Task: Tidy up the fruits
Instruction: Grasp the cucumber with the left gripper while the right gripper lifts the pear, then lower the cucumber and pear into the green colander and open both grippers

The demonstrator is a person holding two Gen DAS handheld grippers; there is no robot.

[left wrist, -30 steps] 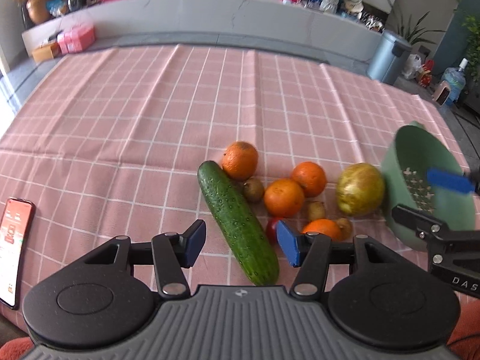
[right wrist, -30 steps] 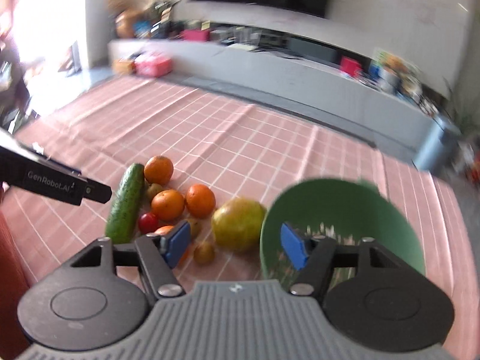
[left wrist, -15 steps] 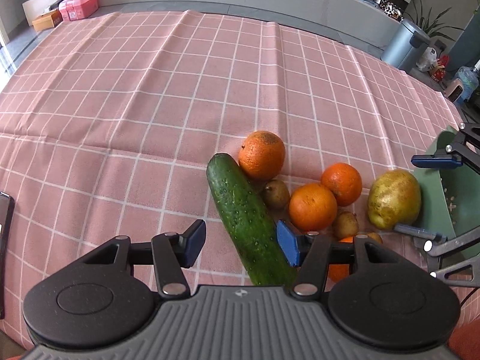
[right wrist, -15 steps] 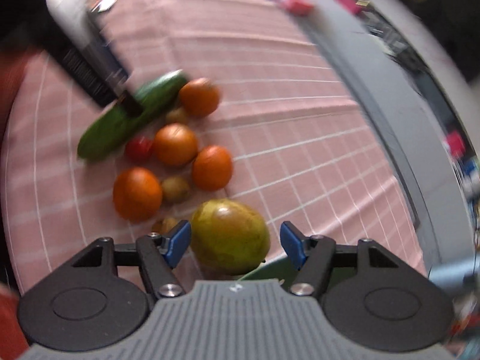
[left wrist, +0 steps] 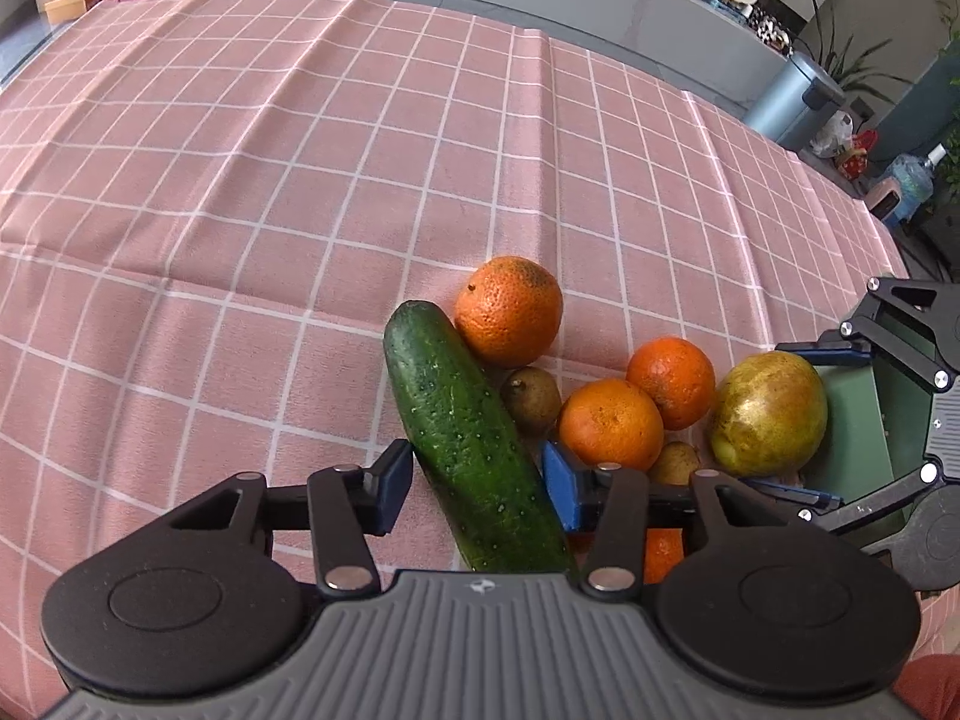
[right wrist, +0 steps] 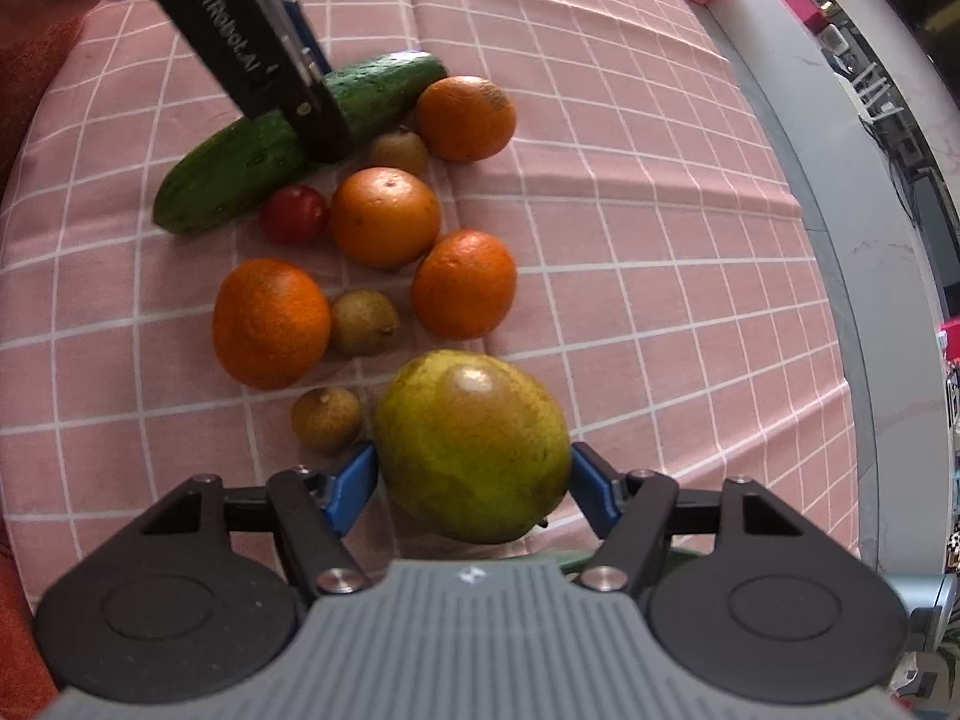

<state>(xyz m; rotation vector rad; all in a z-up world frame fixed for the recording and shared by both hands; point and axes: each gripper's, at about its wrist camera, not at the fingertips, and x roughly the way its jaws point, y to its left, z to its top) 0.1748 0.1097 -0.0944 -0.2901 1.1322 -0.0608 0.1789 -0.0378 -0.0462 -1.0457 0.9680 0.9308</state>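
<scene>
Both grippers have been closing in: left gripper (left wrist: 477, 483) is straddling the cucumber (left wrist: 468, 438) wide, right gripper (right wrist: 471, 489) bracketing the mango (right wrist: 471, 444); "GenRobot.AI" is showing.

Both wrist views look down, close and from different sides, sharing the cucumber (left wrist: 474, 438) (right wrist: 240, 162).

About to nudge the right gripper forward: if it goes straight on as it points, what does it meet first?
The large yellow-green fruit, already between the open right gripper's fingers. It looks about to touch; depth is unclear.
</scene>
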